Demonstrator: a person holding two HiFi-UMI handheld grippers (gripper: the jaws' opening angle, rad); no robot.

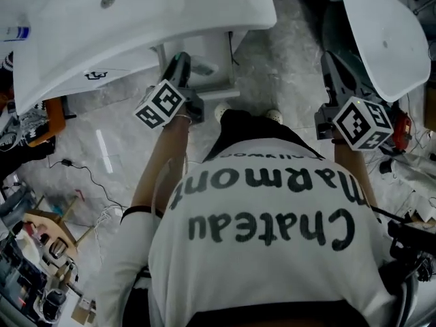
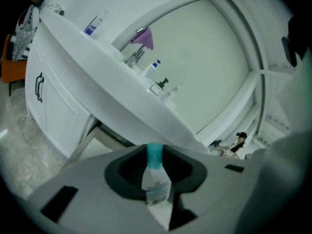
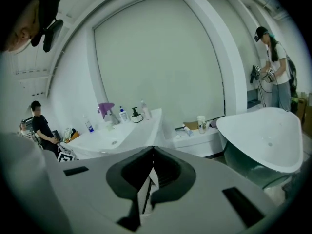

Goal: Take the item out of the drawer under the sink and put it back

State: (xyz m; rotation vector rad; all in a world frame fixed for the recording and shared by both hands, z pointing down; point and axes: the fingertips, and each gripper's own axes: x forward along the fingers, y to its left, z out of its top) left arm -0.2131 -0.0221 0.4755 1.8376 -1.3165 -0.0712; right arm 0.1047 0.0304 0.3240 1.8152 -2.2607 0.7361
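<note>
- The left gripper (image 2: 155, 151) has its jaws closed on a small bottle (image 2: 157, 184) with a teal cap. The bottle stands upright between them, cap toward the tips.
- The right gripper (image 3: 152, 155) has its jaws together, with nothing in them.
- The bottle hangs in the air before the sink (image 2: 112, 82).
- For putting it back, I would hold it firmly and upright, lower it slowly into the drawer, and release only when its bottom rests.

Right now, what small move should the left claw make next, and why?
Probably lower the left claw toward the open white drawer under the white sink: it is shut on a small white plastic bottle with a teal cap, held outside the drawer.
</note>
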